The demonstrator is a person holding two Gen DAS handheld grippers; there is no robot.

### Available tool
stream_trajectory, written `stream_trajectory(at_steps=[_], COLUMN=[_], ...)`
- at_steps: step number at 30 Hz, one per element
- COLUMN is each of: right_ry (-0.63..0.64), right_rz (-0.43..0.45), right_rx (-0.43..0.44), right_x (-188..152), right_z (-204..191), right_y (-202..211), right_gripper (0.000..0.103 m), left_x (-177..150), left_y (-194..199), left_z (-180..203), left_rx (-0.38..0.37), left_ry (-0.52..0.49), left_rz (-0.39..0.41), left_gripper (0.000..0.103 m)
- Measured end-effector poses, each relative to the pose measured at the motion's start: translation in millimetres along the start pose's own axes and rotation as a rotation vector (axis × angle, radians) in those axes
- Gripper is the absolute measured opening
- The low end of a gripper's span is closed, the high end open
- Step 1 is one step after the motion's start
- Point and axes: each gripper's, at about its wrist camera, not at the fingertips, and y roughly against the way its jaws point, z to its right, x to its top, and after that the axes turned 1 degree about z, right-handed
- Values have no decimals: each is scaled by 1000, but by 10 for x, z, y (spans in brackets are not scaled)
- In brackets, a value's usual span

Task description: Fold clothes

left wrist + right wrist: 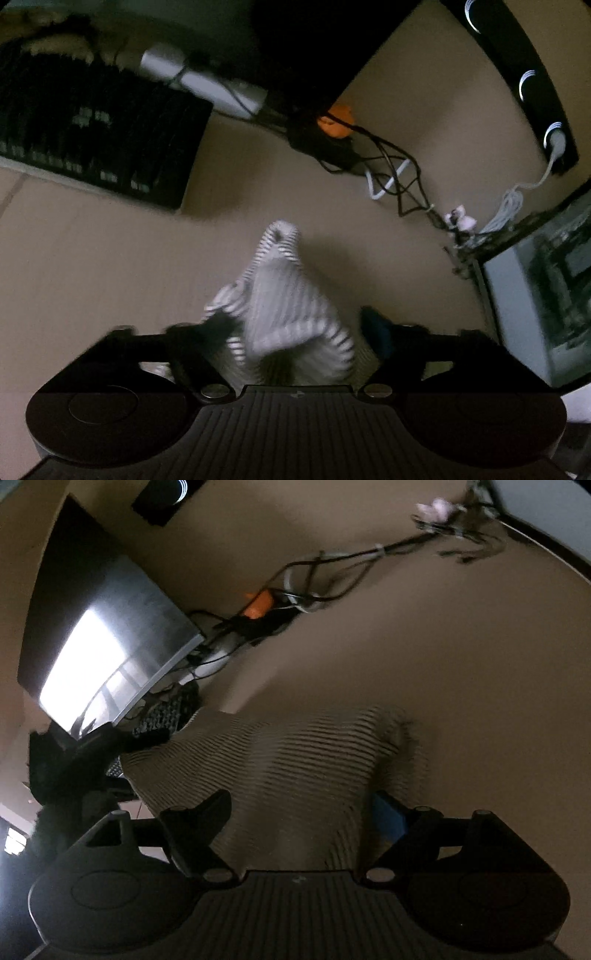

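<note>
One striped garment (284, 314), one keyboard (92, 140), one monitor (107, 657), one orange object (blurred) (334, 120), two claws (295, 332) (299, 812).

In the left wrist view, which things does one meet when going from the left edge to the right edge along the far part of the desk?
Black keyboard → orange object among the dark cables → white cable → small pink-white figure → black strip with glowing rings.

Bare tabletop (92, 258) between keyboard (92, 140) and cables (399, 177).
</note>
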Motion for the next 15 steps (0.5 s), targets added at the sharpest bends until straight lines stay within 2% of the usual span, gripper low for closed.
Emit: stream_trajectory(at_steps=[1,3,4,5,7,9,12,15], right_ry=[3,-3,0,28,83,148,281,391], right_rz=[-8,-23,-10,25,96,153,166,130], right_rx=[-11,-26,-11,16,71,93,-33,-150], right_x=[20,81,152,231,388,524,587,445], right_z=[-6,-9,-34,-98,-226,-348,-483,-530], right_y=[-69,-187,-164,-87,67,196,256,256], right_gripper=[84,84,84,84,84,84,84,85], left_x=[22,69,93,100,88,-68,-301,-534], left_y=[26,162,230,363,532,467,369,271], left_z=[22,94,130,212,344,225,44,-136], left_rx=[-7,-69,-101,-162,-200,-140,-49,42], left_ry=[-8,-5,-4,-27,-103,-120,-146,-171], left_rz=[-1,-4,-5,13,47,17,-27,-71], left_gripper=[58,37,37,37,33,33,33,34])
